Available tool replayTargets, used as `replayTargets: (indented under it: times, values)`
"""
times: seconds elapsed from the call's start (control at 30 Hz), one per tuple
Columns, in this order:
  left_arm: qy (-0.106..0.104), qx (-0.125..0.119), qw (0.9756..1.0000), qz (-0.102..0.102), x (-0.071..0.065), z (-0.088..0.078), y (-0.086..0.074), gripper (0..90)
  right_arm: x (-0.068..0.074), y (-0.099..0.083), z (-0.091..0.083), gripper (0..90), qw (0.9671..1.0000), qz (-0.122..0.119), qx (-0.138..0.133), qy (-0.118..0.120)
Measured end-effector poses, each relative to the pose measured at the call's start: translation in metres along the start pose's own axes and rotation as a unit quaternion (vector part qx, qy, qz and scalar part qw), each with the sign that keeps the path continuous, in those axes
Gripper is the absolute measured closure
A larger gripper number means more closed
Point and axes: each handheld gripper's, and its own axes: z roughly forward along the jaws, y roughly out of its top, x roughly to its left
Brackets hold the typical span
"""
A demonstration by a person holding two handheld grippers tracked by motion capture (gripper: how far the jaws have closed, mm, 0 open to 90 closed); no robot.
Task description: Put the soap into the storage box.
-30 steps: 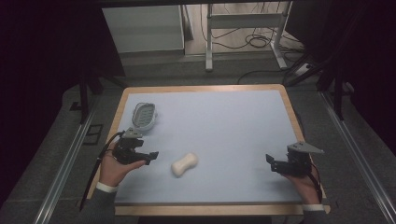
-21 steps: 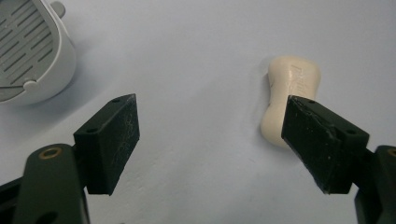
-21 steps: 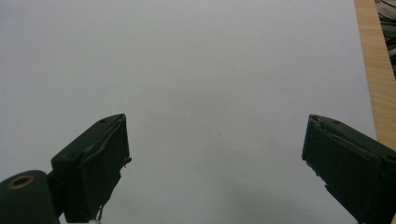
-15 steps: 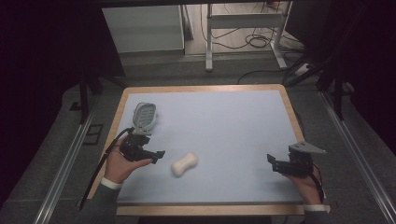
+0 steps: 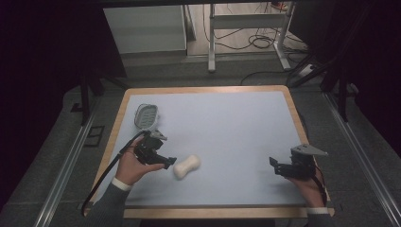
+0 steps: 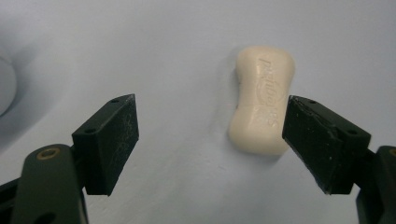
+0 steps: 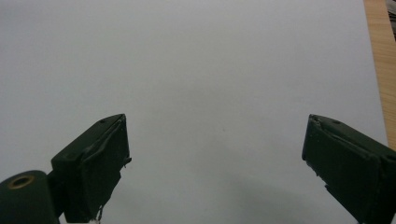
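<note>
cream-coloured soap bar (image 5: pixel 187 166) lies flat on the pale blue worktop (image 5: pixel 227 123), at about seven o'clock from its middle, lettering up. the left gripper (image 5: pixel 166 161) sits just beside it at nine o'clock, jaws spread wide and having just been opening; nothing is between them, and the bar lies ahead by the right jaw, probably to straddle its narrow waist. an oval soap dish (image 5: pixel 145 115) waits at eleven o'clock, a likely destination. the right gripper (image 5: pixel 274 165) rests well apart at four o'clock, jaws wide, empty.

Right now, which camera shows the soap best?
The left gripper view: the soap looks big and close, with its stamped lettering visible. The high view shows it small, beside the left tongs.
</note>
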Motion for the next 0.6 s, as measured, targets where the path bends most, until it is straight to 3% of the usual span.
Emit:
replayTargets:
  times: [0.6]
  values:
    - [-0.018, 0.042, 0.9986, 0.027, -0.022, 0.033, 0.018, 20.3, -0.001, -0.001, 0.000, 7.3, 0.9999, 0.003, 0.009, -0.010]
